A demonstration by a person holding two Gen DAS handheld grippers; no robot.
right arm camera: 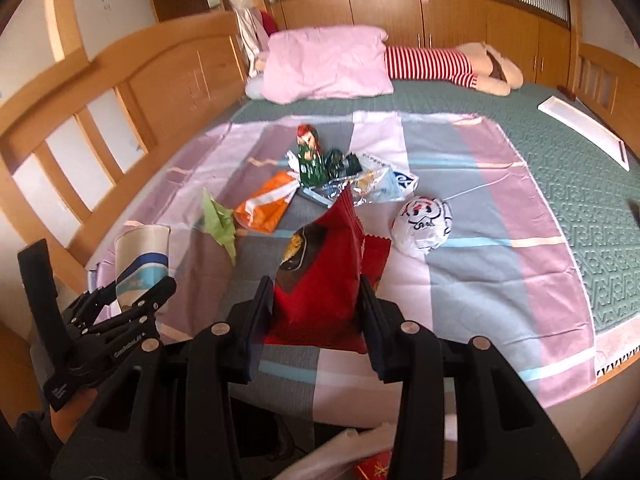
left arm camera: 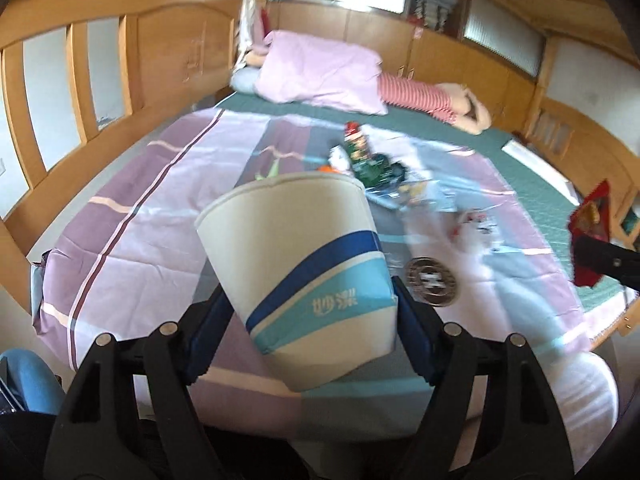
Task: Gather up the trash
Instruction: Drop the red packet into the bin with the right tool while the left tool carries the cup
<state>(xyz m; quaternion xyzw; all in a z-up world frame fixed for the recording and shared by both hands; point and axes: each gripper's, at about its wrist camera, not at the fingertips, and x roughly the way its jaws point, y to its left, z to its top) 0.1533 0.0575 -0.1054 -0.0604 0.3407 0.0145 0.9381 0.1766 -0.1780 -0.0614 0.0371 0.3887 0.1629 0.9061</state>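
Note:
My left gripper [left arm camera: 312, 304] is shut on a white paper cup [left arm camera: 296, 264] with blue bands, held tilted above the near part of the bed; it also shows in the right wrist view [right arm camera: 140, 256]. My right gripper [right arm camera: 316, 304] is shut on a red snack bag [right arm camera: 320, 272], held upright over the striped cloth [right arm camera: 500, 240]. On the cloth lie an orange wrapper [right arm camera: 268, 204], a green paper [right arm camera: 218, 220], a green bottle-shaped pack [right arm camera: 310, 158], silver and blue wrappers [right arm camera: 372, 184] and a crumpled white bag [right arm camera: 424, 224].
The cloth lies on a green bed cover [right arm camera: 580, 168]. A pink pillow [right arm camera: 324, 64] and a striped plush toy [right arm camera: 452, 64] lie at the far end. A wooden bed frame [right arm camera: 120, 92] runs along the left. A round metal lid [left arm camera: 430, 280] lies on the cloth.

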